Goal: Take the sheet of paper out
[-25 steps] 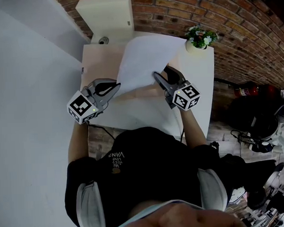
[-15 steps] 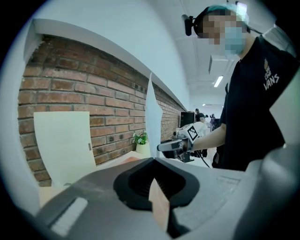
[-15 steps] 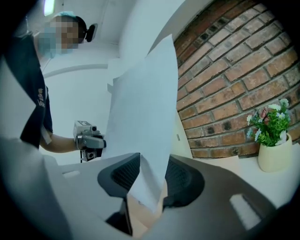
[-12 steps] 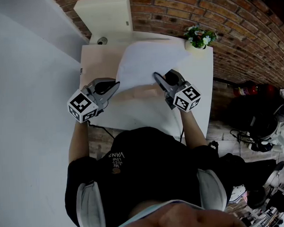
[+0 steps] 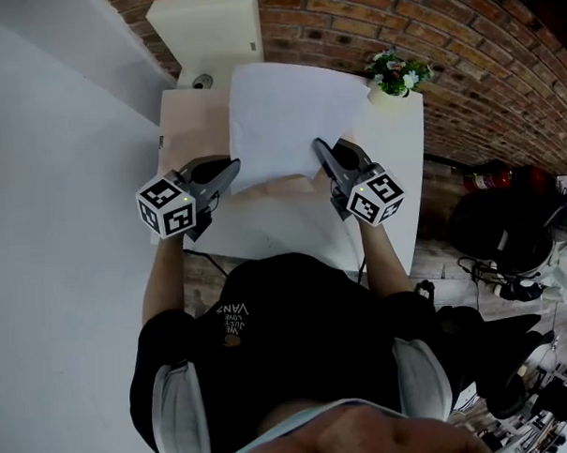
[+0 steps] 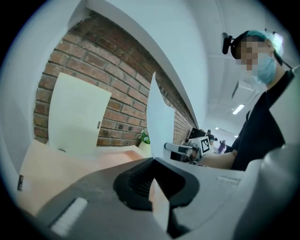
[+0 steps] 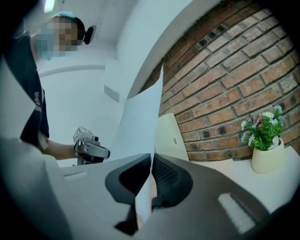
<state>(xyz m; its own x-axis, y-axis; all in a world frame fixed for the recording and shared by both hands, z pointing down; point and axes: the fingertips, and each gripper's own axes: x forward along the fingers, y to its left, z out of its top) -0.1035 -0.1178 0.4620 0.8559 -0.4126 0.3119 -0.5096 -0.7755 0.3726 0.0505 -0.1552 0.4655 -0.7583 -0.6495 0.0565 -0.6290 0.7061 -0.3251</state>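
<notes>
A white sheet of paper (image 5: pixel 288 117) is held up over the table between both grippers. My left gripper (image 5: pixel 232 167) is shut on its lower left corner. In the left gripper view the sheet (image 6: pixel 158 117) rises edge-on out of the closed left gripper (image 6: pixel 152 161). My right gripper (image 5: pixel 318 146) is shut on the lower right edge. The right gripper view shows the paper (image 7: pixel 140 126) pinched between the ribbed pads of the right gripper (image 7: pixel 151 157). Each gripper sees the other across the sheet.
A cream box (image 5: pixel 209 32) stands at the back against the brick wall (image 5: pixel 501 61). A small flower pot (image 5: pixel 401 75) sits on the white table (image 5: pixel 395 197) at the back right. A pale pink mat (image 5: pixel 190 122) covers the table's left part.
The right gripper's jaws have closed on the paper's right edge. The sheet now stands flatter and higher. The left gripper has rolled and sunk a little, still gripping.
</notes>
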